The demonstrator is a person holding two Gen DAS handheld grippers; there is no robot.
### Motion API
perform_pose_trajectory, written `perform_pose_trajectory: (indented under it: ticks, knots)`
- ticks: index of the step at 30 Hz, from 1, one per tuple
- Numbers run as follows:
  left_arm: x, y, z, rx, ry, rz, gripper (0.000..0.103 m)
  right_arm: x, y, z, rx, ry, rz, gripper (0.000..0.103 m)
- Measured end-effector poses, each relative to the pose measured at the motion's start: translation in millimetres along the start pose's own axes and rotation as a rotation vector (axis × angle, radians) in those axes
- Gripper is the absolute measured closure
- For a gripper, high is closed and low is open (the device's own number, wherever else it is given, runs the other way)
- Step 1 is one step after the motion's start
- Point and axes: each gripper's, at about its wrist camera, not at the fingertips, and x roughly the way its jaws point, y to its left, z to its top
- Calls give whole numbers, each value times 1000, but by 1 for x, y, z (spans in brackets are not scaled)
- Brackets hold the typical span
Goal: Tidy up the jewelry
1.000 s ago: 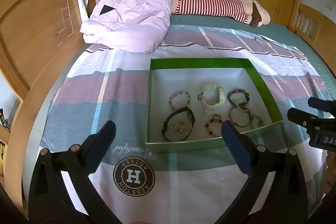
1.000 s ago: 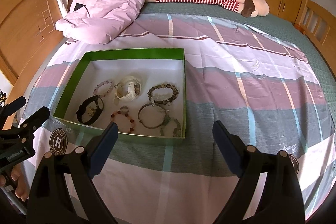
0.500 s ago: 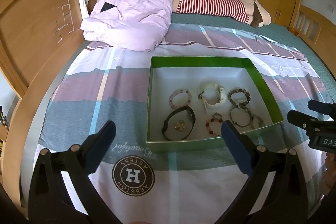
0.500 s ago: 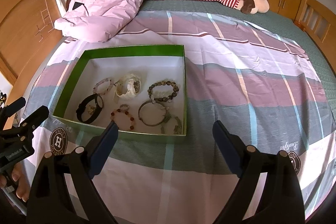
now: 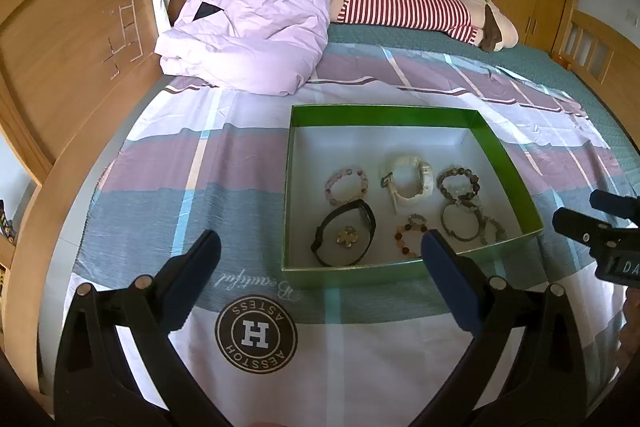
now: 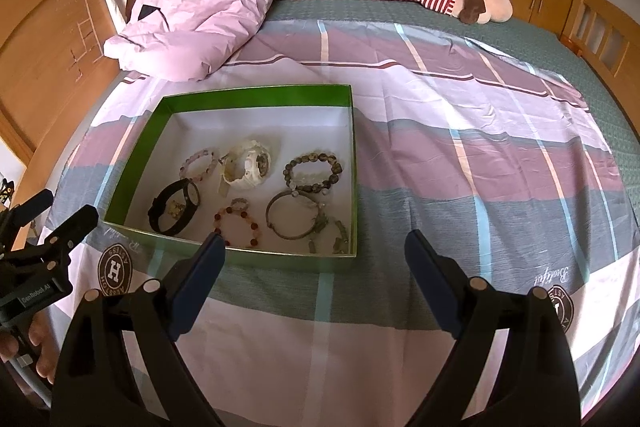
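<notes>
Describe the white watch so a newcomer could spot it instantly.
On the striped bedsheet sits a shallow green-walled box holding bracelets. In its middle row, between a pale pink bead bracelet and a dark brown bead bracelet, lies the chunky white watch, the only white, solid-bodied piece.

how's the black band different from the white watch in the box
The black band is dark and thin; the white watch is pale and chunky. The band lies in the near row by the box's left wall, with a small gold flower piece inside its loop; the watch sits in the row behind, near the middle, its loop bare. Both lie loose on the white floor, untouched, with both grippers open and short of the box.
</notes>
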Motion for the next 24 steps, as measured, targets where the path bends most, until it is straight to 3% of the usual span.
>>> perform_pose_trajectory:
  ticks: [24]
  knots:
    - [1,2,0,0,14,-13,2,5,7,-4,-12,26,26,12]
